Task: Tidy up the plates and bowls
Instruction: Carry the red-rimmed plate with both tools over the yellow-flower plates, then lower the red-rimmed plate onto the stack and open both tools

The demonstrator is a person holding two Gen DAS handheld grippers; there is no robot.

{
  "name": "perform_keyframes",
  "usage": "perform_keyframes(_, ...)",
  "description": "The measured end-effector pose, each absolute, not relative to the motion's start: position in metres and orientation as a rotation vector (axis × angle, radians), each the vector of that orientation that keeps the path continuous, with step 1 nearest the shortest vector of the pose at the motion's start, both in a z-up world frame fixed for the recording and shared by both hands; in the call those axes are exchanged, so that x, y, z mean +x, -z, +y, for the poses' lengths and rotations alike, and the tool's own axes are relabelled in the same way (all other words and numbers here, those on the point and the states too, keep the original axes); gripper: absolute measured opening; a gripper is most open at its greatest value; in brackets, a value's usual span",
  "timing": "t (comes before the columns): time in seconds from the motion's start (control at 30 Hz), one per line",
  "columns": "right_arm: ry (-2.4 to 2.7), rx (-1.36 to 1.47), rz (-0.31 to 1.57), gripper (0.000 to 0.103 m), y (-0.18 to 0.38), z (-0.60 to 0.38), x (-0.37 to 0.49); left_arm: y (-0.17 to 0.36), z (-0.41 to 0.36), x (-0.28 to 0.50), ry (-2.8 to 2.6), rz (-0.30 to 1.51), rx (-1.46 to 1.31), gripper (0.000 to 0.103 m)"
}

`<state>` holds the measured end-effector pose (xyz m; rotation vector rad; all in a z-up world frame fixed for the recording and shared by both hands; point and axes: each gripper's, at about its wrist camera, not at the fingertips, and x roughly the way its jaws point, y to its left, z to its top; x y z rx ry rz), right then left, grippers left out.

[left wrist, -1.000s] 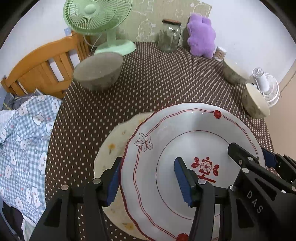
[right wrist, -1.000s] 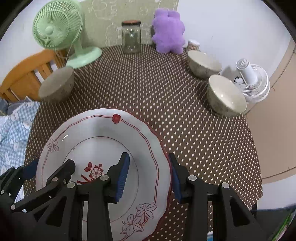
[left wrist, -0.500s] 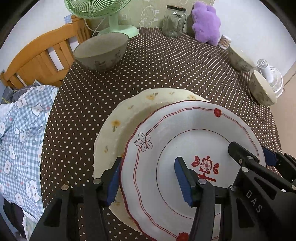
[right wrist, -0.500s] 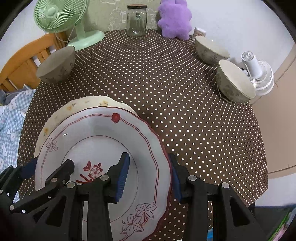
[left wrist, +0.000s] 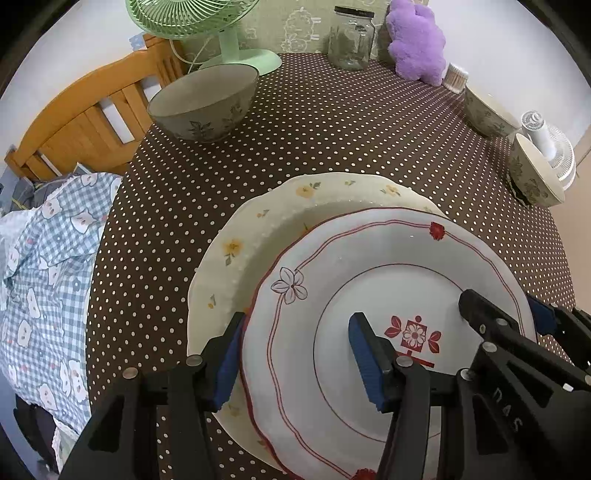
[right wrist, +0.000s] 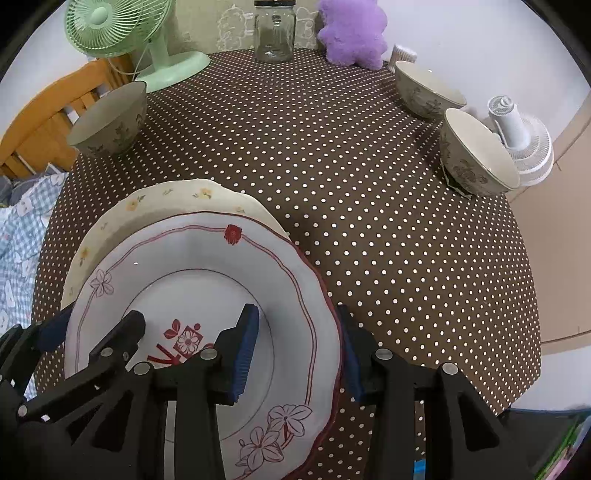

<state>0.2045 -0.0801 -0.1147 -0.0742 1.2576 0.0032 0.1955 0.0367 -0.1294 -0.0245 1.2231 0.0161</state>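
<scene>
Table: round, under a brown cloth [right wrist: 369, 221] with white dots.
Wall: plain white wall [right wrist: 480, 40]; a pale green patterned panel [left wrist: 295, 33] behind the table's far edge.
Chair: orange wooden chair [left wrist: 85, 122] at the table's left side.
Fabric: blue checked cloth [left wrist: 48, 258] below the chair.
Light: even, soft shadows.

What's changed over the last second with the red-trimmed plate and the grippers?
The red-trimmed plate, carried by the left gripper and right gripper at opposite rims, has come down over the yellow-flowered plate, which shows far more now. Both grips are unchanged; the bowls stay put.
</scene>
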Motion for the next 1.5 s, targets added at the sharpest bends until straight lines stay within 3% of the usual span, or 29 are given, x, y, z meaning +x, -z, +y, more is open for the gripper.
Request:
perform_keyframes(0.27,-0.04,-0.061,1.28,0.046,0.101,-0.084,0.196,0.127,0.036,0.195,-0.024,1.228,-0.015,0.057)
perform_keyframes(0.33,-0.037,-0.063,1.288,0.035,0.1,-0.087,0.192,0.127,0.036,0.194,-0.026,1.228,-0.013,0.058)
perform_keyframes(0.4,-0.032,-0.064,1.291,0.031,0.102,-0.088,0.19,0.127,0.036,0.193,-0.028,1.228,-0.015,0.058)
perform_keyframes(0.57,-0.039,-0.053,1.286,0.031,0.106,-0.088,0.193,0.125,0.034,0.188,-0.038,1.224,0.012,0.06)
perform_keyframes(0.63,-0.053,-0.028,1.301,0.03,0.111,-0.088,0.197,0.123,0.034,0.187,-0.054,1.217,0.038,0.066)
perform_keyframes(0.9,-0.095,-0.068,1.248,0.03,0.114,-0.068,0.208,0.124,0.041,0.185,-0.081,1.215,0.043,0.069)
perform_keyframes(1.37,-0.081,-0.128,1.227,0.035,0.119,-0.053,0.217,0.122,0.046,0.188,-0.046,1.206,0.047,0.077)
perform_keyframes(1.5,-0.1,-0.092,1.241,0.05,0.116,-0.057,0.215,0.116,0.05,0.186,-0.019,1.195,0.045,0.086)
